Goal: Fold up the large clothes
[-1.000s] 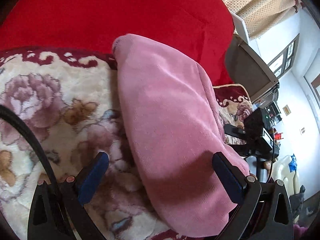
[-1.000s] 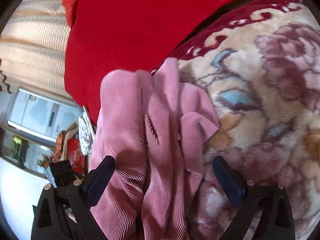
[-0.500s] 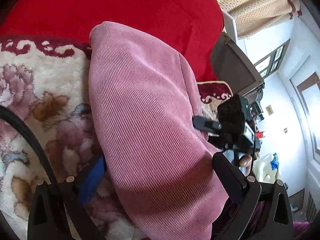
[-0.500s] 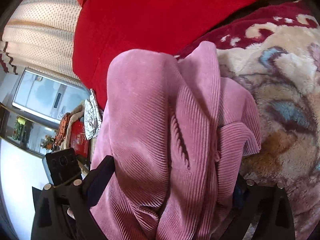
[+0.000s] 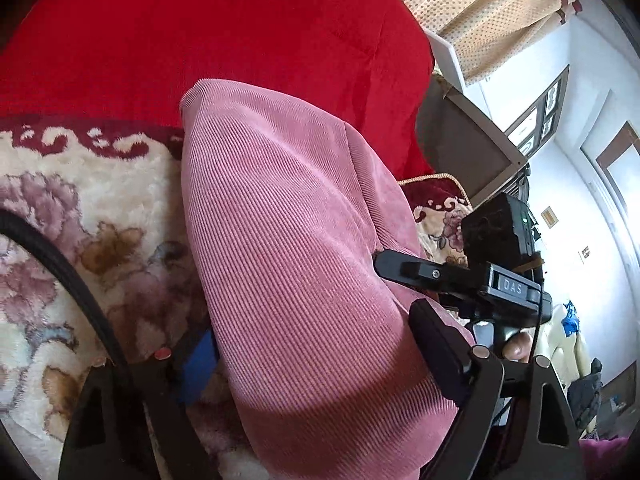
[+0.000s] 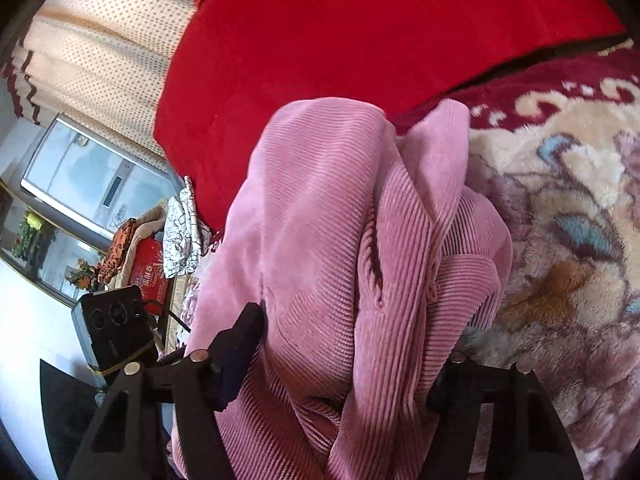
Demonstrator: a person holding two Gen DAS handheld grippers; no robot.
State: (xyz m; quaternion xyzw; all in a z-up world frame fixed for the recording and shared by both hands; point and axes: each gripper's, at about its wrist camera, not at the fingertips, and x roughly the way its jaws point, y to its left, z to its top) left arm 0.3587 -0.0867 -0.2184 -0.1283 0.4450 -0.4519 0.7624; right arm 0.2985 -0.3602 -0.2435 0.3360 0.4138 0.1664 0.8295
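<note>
We're working on a plush floral blanket point(image 5: 80, 208) with a dark red border, and there's one big red cushion point(image 5: 208, 40) sitting behind it. Past that we're seeing dotted beige curtains point(image 6: 100, 48), white walls and one grey appliance point(image 6: 84, 176) off to the side.

One pink corduroy garment point(image 5: 296, 264) is lying bunched on the blanket, folded over itself, its far end touching the red cushion.

We're holding two grippers. The left gripper point(image 5: 316, 356) has just been closing and its pads are pressing the garment from both sides. The right gripper point(image 6: 348, 360) has just been closing too and is pinching the bunched folds. The left view is also catching it beside the garment.
</note>
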